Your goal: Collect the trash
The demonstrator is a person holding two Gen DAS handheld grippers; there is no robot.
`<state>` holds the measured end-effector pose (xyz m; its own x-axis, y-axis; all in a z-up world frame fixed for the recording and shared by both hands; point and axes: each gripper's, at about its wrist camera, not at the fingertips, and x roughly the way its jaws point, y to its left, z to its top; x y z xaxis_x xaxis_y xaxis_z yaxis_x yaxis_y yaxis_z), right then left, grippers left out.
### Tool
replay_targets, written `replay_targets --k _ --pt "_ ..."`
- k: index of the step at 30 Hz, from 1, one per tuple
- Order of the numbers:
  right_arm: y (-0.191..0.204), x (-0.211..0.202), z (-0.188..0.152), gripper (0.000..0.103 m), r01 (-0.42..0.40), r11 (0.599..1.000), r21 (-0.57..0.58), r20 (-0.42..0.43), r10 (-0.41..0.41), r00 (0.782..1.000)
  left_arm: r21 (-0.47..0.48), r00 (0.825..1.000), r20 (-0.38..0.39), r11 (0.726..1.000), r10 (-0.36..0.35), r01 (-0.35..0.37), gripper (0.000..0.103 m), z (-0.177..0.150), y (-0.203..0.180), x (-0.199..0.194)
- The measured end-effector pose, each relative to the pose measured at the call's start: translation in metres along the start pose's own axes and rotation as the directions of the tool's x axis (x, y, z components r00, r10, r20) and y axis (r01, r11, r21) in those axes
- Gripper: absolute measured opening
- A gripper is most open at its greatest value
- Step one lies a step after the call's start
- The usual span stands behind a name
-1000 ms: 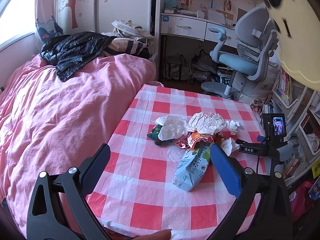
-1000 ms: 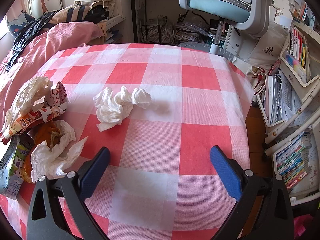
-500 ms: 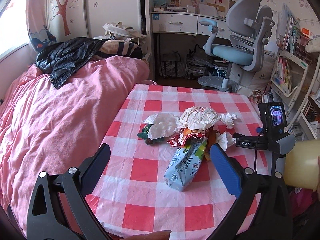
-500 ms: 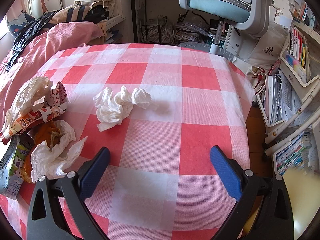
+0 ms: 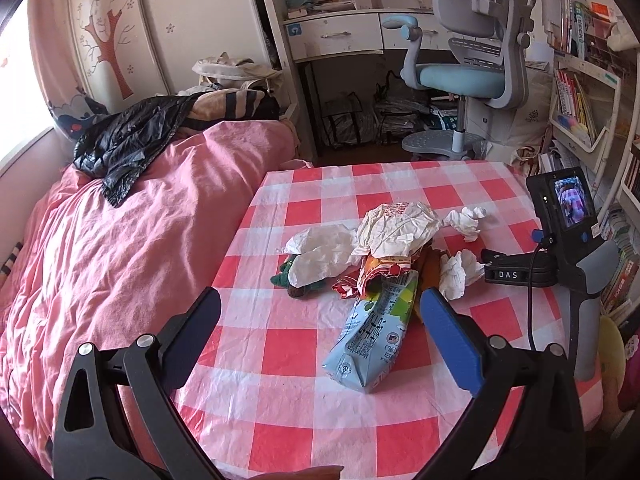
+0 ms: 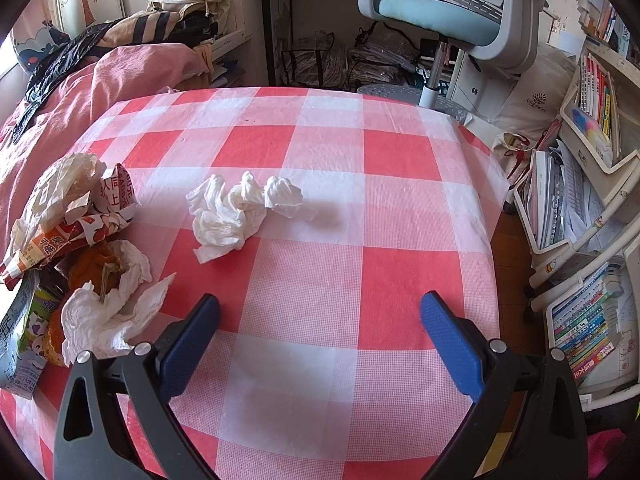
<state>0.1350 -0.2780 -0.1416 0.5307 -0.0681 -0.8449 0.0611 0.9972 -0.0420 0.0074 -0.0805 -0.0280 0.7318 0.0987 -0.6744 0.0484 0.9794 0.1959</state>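
Note:
A heap of trash lies on the red-and-white checked table (image 5: 288, 344): a light blue drink carton (image 5: 370, 334), crumpled white wrappers (image 5: 394, 228), tissues (image 5: 460, 270) and a dark green scrap (image 5: 298, 280). My left gripper (image 5: 320, 330) hangs open above the table's near edge, with the carton between its blue fingers but untouched. In the right wrist view, crumpled white tissues (image 6: 240, 212) lie mid-table, a tissue over orange peel (image 6: 106, 304) sits at the left, and a red-printed wrapper (image 6: 76, 220) lies behind it. My right gripper (image 6: 320, 334) is open over bare cloth, holding nothing.
A pink bed (image 5: 112, 248) with a black jacket (image 5: 128, 140) borders the table's left side. A blue-grey office chair (image 5: 468, 72) and a desk stand behind. Bookshelves (image 6: 588, 208) crowd the right. The right gripper's body with its small screen (image 5: 568, 204) shows in the left wrist view.
The left wrist view has swung slightly left and closer to the trash heap. A pale yellow object that crossed its right side has dropped out of sight. The right gripper has stayed still.

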Motion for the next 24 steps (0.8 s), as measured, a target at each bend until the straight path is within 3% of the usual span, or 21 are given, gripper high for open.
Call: replay_targets --k 8,16,24 --pt "0.000 0.000 0.000 0.096 0.000 1.000 0.000 0.000 0.000 1.000 0.025 1.000 -0.009 1.000 0.012 -0.012 0.097 0.001 -0.009 0.006" --pt "0.000 0.000 0.000 0.096 0.000 1.000 0.000 0.000 0.000 1.000 -0.054 0.998 -0.003 0.996 -0.068 0.067 0.097 -0.004 0.000 0.003" --pt "0.000 0.000 0.000 0.096 0.000 1.000 0.000 0.000 0.000 1.000 -0.072 0.998 0.012 0.995 -0.062 0.063 0.097 -0.006 0.011 -0.001"
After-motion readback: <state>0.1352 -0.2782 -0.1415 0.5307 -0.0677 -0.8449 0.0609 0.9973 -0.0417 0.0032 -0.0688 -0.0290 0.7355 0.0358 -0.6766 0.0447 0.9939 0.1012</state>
